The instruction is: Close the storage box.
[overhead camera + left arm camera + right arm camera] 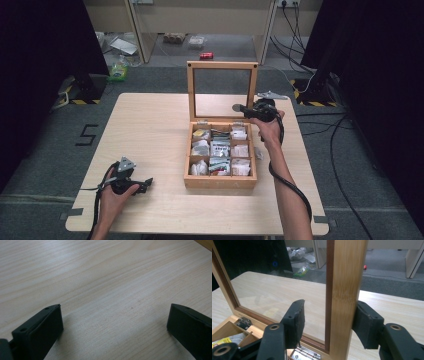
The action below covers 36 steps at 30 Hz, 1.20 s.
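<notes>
A wooden tea box stands mid-table with its glass-paned lid raised upright; several compartments hold tea bags. My right gripper reaches in at the lid's right side rail. In the right gripper view the rail stands between the jaws of the right gripper. The right jaw lies against the rail's outer face, and the left jaw stands off in front of the glass, so the gripper is open. My left gripper rests near the table's front left, open over bare wood.
A metal hinge joins lid and box just below the jaws. A small white scrap lies right of the box, and a grey object sits at the table's far edge. Clutter and cables lie on the floor beyond.
</notes>
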### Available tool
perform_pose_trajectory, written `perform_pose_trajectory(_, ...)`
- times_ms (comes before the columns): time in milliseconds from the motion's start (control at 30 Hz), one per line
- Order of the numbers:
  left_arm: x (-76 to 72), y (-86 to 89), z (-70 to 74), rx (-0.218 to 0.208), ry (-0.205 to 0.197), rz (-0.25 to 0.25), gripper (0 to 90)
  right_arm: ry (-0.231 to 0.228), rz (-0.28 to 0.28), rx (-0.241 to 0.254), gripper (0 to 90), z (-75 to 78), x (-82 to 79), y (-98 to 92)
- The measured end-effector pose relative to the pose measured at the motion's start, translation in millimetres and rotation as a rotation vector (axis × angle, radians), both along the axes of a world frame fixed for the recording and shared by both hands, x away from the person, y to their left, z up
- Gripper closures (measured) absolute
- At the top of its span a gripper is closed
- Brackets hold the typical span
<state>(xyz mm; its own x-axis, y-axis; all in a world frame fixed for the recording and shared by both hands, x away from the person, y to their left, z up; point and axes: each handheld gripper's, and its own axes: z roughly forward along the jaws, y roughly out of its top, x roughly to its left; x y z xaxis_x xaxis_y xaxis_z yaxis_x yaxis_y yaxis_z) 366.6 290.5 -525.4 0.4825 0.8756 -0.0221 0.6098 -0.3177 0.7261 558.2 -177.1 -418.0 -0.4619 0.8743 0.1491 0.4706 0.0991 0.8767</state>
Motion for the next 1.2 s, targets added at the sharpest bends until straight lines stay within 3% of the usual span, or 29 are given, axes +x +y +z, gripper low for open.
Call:
perform_pose_trajectory(233,0.0,0.0,0.0,0.0,0.0,0.0,0.0,-0.038,0.003,-0.015,54.8,-1.6,-4.6,-3.4)
perform_pose_trajectory(767,0.1,0.0,-0.1,-0.001,-0.001,0.0,0.0,-0.077,0.039,-0.009,53.9,-0.6,-17.9,-8.0)
perform_pose_trajectory(1200,0.0,-0.1,0.0,-0.001,-0.001,0.0,0.0,-0.083,0.043,0.013,54.2,1.0,-30.7,-12.4)
